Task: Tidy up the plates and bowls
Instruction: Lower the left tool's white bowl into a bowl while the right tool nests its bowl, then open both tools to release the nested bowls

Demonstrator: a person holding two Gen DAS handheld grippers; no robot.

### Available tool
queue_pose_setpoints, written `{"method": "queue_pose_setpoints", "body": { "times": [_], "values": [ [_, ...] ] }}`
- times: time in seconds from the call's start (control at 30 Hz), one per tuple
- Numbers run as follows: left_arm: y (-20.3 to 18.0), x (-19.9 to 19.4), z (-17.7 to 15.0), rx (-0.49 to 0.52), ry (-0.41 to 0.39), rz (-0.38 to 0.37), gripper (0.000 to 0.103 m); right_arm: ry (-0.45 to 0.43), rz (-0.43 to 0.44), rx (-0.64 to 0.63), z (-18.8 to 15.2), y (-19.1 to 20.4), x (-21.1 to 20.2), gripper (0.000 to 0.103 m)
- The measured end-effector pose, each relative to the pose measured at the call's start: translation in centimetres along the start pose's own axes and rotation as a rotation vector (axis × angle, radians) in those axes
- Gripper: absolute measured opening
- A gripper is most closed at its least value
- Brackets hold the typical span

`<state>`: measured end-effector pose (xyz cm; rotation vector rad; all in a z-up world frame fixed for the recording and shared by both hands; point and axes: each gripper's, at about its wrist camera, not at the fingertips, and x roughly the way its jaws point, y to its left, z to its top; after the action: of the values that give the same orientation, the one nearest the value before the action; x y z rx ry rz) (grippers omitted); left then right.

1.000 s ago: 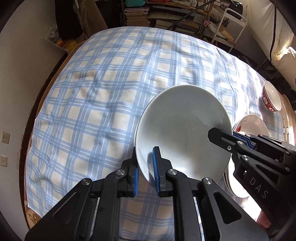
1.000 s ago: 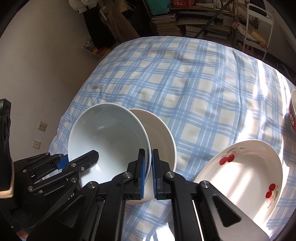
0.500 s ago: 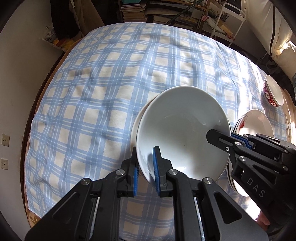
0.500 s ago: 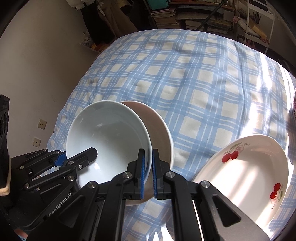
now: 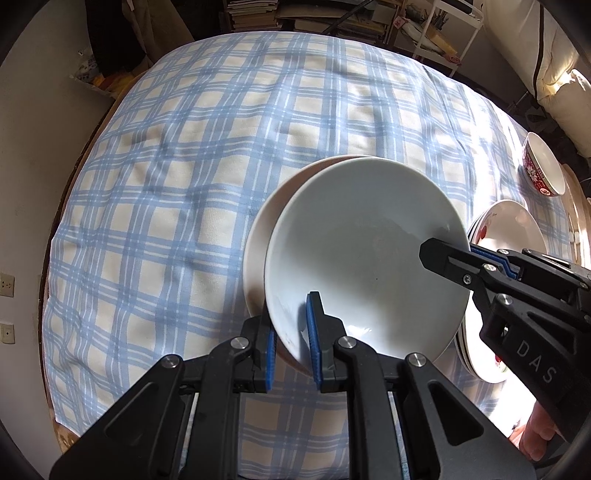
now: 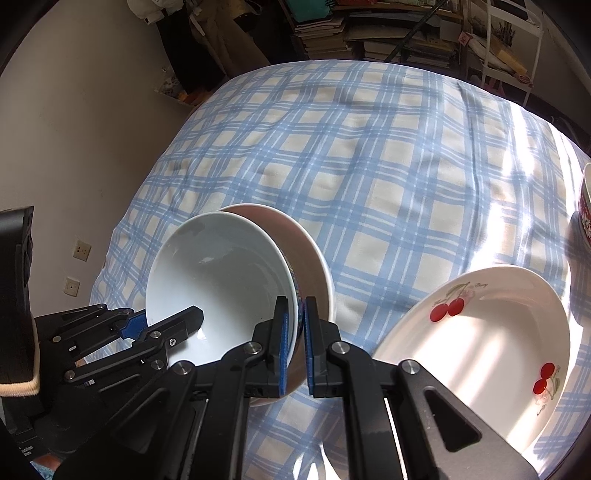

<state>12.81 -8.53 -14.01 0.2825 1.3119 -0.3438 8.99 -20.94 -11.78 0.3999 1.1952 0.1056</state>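
1. The cream-pink ceramic bowl [image 5: 258, 236] is mostly hidden behind the pale blue-white ceramic bowl [image 5: 364, 254]; only its left rim shows.
2. The stack of white cherry-printed plates [image 5: 511, 229] is partly covered by the right gripper [image 5: 476, 258].
3. The red patterned bowl [image 6: 585, 210] is cut off by the right-wrist view's edge.
4. Text printed on the cherry plates is too small to read.

A blue-and-cream checked cloth [image 5: 192, 192] covers the bench, creased and sunlit toward 3 o'clock. Beyond it, at 12 o'clock, stacks of books and papers [image 6: 332, 33] fill dark shelving. A white wire rack [image 5: 448, 33] stands at 1 o'clock, and a pale cushion [image 5: 546, 66] catches the sun at 2 o'clock. On the plain wall at 9 o'clock sit two wall sockets [image 6: 82, 251], one above the other. Dark hanging clothes [image 6: 207, 40] show at 11 o'clock.
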Motion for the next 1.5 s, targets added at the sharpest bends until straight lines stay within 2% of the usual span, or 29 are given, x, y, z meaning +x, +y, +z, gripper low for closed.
{"method": "queue_pose_setpoints", "body": {
  "times": [0.53,0.87,1.03,1.17,1.23,1.3,1.4,1.47,1.5],
  "values": [
    [0.0,0.0,0.4,-0.006,-0.006,0.028,0.016,-0.015,0.004,0.064,0.0,-0.6,-0.1,0.011],
    [0.1,-0.1,0.5,-0.003,-0.013,0.034,0.016,-0.012,-0.005,0.056,0.0,-0.3,-0.1,0.013],
    [0.1,-1.3,0.4,0.005,-0.081,0.074,0.018,-0.011,0.017,0.046,0.0,0.1,-0.3,0.016],
    [0.6,-1.1,0.6,-0.015,-0.062,0.048,0.019,-0.006,0.009,0.041,0.0,0.2,-0.2,0.016],
    [0.7,-1.4,0.6,-0.016,-0.074,0.070,0.019,-0.008,0.019,0.047,0.0,0.1,-0.4,0.016],
    [1.0,-1.8,0.7,-0.025,-0.080,0.071,0.022,-0.021,0.013,0.045,0.1,0.0,-0.9,0.016],
    [1.3,-2.3,0.9,-0.041,-0.080,0.067,0.034,-0.029,0.015,0.050,0.4,-0.3,-1.5,0.016],
    [1.4,-2.6,1.2,-0.041,-0.085,0.094,0.045,-0.022,0.024,0.058,0.5,-0.6,-1.7,0.018],
    [1.4,-2.8,1.4,-0.041,-0.090,0.107,0.048,-0.020,0.015,0.059,0.6,-0.7,-1.9,0.020]
  ]
}}
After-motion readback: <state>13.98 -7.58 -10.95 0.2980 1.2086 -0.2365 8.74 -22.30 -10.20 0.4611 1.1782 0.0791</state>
